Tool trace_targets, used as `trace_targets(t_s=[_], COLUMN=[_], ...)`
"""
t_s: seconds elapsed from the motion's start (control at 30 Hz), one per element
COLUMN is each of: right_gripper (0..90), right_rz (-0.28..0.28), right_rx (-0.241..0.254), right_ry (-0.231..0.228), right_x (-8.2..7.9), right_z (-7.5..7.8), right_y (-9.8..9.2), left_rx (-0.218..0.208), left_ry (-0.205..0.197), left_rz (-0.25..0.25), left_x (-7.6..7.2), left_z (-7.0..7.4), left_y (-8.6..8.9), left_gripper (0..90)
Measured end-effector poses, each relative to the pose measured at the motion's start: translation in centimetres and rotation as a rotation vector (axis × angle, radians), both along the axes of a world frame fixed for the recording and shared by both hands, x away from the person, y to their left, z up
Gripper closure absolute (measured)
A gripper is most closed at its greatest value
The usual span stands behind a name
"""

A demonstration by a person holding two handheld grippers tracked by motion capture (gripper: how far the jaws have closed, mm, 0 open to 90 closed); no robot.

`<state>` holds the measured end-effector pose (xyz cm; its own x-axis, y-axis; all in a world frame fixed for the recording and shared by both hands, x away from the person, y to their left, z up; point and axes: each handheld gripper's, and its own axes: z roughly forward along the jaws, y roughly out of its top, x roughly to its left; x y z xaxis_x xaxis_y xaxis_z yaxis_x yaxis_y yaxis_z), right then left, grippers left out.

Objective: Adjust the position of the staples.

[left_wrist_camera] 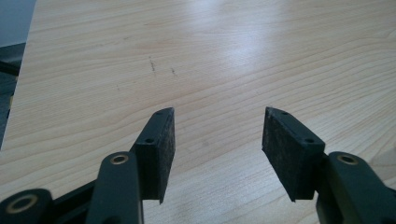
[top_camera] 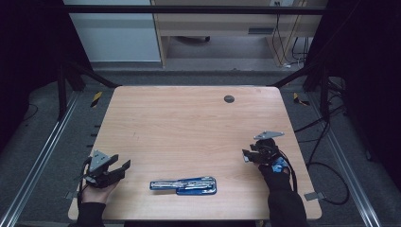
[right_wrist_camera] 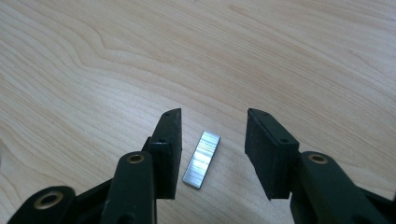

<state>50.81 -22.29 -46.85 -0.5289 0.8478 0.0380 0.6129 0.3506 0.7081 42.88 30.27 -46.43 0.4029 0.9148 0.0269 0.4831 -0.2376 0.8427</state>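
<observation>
Shiny flat metal strip (right_wrist_camera: 201,159) lies loose between the right gripper (right_wrist_camera: 213,122)'s wide foam pads; left gripper (left_wrist_camera: 219,122) gapes over pale woodgrain table (left_wrist_camera: 233,56).

You have one staple strip (right_wrist_camera: 201,159) before you: a small, flat, rectangular bar of bright silver metal, faintly ridged across its width. It lies flat on the worktop (right_wrist_camera: 280,56), its long axis running slightly off the line of the right tongs (right_wrist_camera: 213,119), the far end tipped a little to the right in the right gripper view. It sits in the gap between the two black pads (right_wrist_camera: 169,154), touching neither; bare wood shows on both sides. In the high view the strip lies near the worktop's right edge; there it is too small to make out any detail.
</observation>
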Motion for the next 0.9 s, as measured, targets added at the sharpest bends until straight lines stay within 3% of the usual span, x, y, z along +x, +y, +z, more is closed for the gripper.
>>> trace_targets(t_s=[0.23, 0.43, 0.9], right_gripper=[61.2, 63.7, 71.5], right_rz=[0.019, 0.009, 0.005], right_rx=[-0.065, -0.050, -0.064], right_ry=[0.030, 0.056, 0.088], right_x=[0.2, 0.3, 0.7], right_z=[-0.9, -1.1, -1.5], right_y=[0.8, 1.1, 1.1], left_rx=[0.037, 0.034, 0.042], left_ry=[0.007, 0.009, 0.013], left_rz=[0.002, 0.007, 0.001], left_x=[0.3, 0.4, 0.4], left_z=[-0.3, -0.4, -0.3], left_y=[-0.3, -0.1, -0.1], left_gripper=[41.8, 41.6, 41.7])
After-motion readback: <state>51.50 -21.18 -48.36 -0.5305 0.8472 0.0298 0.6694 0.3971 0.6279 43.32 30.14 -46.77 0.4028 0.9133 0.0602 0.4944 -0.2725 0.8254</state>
